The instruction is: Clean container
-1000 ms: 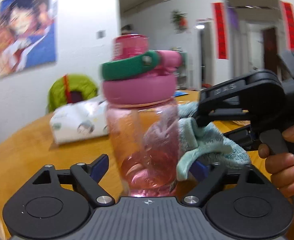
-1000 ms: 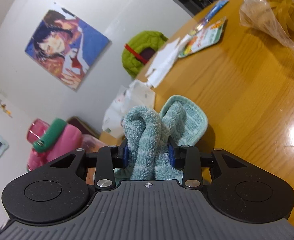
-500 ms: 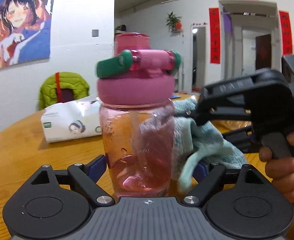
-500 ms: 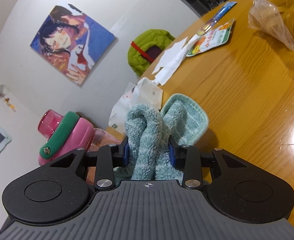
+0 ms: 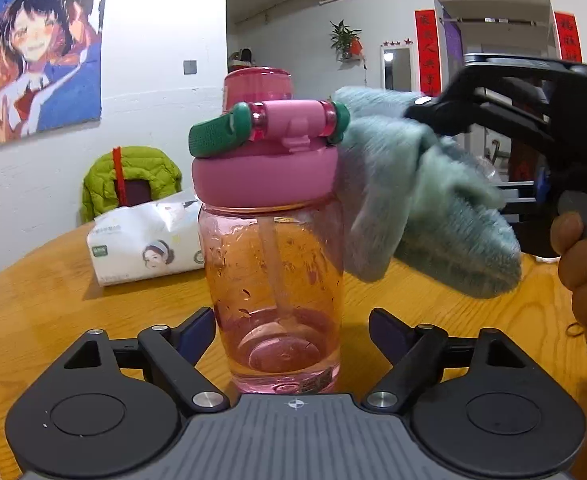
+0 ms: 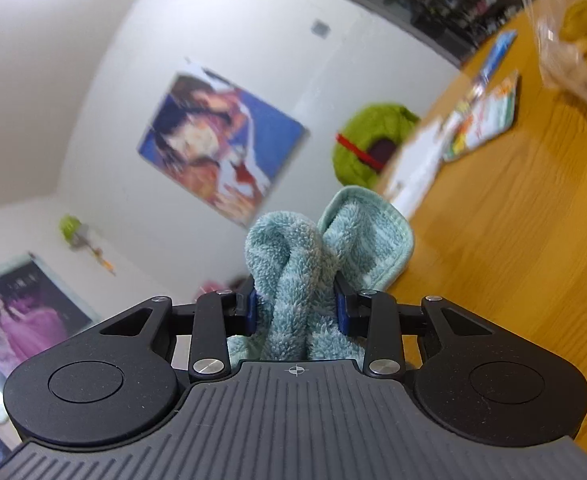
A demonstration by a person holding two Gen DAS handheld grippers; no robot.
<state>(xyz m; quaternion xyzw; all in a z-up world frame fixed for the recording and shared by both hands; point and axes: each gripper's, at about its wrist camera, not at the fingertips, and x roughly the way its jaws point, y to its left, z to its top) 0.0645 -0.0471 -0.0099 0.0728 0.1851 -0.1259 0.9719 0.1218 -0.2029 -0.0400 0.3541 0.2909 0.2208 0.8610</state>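
Observation:
A pink see-through bottle (image 5: 277, 280) with a pink lid (image 5: 265, 180) and a green strap stands upright on the wooden table (image 5: 53, 304). My left gripper (image 5: 291, 320) brackets its base; the left finger sits at the bottle's wall and a strip of table shows before the right finger, so it is open. My right gripper (image 6: 295, 304) is shut on a folded teal cloth (image 6: 293, 256). In the left wrist view the right gripper (image 5: 433, 112) comes in from the right, and the cloth (image 5: 393, 184) presses against the right side of the lid.
A tissue pack (image 5: 141, 244) lies behind the bottle to the left, with a green jacket (image 5: 133, 176) on a chair beyond it. A person's hand (image 5: 585, 280) holds the right gripper's handle. A plastic bag (image 6: 573, 40) and paper packets (image 6: 485, 120) lie farther along the table.
The right gripper has carried the cloth up from the bottle's body to its lid. The bottle went from tilted to upright in the left wrist view.

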